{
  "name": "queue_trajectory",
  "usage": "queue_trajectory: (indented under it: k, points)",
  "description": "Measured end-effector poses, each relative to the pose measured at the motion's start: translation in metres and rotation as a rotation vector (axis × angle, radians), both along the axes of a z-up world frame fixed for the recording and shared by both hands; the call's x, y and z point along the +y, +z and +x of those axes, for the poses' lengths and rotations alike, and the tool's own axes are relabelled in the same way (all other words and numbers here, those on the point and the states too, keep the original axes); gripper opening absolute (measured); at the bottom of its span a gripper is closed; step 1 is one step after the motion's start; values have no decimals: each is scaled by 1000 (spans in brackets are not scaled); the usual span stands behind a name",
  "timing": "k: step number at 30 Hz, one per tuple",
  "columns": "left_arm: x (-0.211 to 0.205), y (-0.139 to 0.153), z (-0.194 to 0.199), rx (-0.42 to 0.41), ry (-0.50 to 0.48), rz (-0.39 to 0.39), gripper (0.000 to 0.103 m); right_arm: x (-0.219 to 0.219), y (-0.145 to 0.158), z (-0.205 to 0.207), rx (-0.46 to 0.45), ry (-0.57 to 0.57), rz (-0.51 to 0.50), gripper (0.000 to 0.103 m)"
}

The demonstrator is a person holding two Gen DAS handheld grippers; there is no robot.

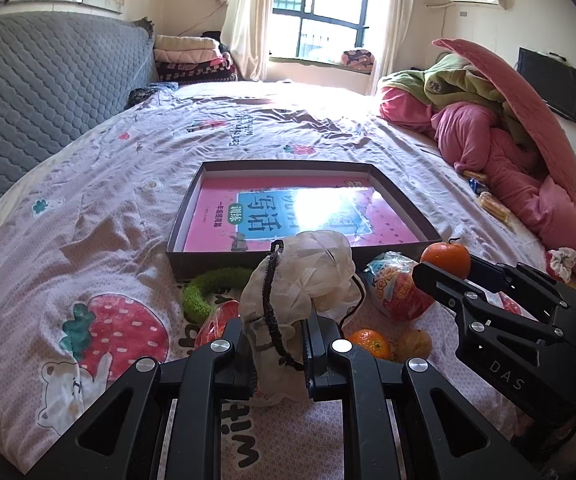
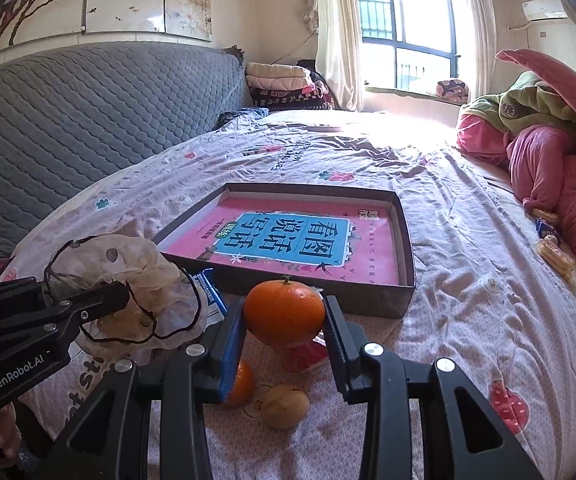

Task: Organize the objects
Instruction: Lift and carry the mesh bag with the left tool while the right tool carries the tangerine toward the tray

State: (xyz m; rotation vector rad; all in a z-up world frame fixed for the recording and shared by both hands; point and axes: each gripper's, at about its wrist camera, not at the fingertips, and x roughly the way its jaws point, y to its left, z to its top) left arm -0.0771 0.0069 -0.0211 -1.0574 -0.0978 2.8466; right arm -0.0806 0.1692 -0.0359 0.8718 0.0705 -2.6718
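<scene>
My left gripper is shut on a cream organza pouch with a dark drawstring, held above the bedspread; the pouch also shows in the right wrist view. My right gripper is shut on an orange, held up just in front of a shallow brown box; the orange also shows in the left wrist view. The box holds a pink and blue book. Below lie a second orange, a yellowish fruit, a snack bag and a green fuzzy ring.
The bed has a pink strawberry-print sheet. A grey quilted headboard is at the left. Pink and green bedding is piled at the right, with wrapped snacks beside it. Folded blankets lie near the window.
</scene>
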Motion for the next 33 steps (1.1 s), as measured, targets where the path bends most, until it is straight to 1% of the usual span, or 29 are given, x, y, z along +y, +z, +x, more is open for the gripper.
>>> queue_trajectory:
  k: [13, 19, 24, 33]
  points:
    - [-8, 12, -27, 32, 33, 23, 17, 0, 8, -20, 38, -9, 24, 38]
    - [-9, 13, -40, 25, 44, 27, 17, -3, 8, -32, 38, -4, 35, 38]
    - [-9, 17, -48, 42, 51, 39, 17, -6, 10, -37, 45, 8, 41, 38]
    - [-11, 19, -64, 40, 60, 47, 17, -1, 14, -53, 53, -12, 51, 38]
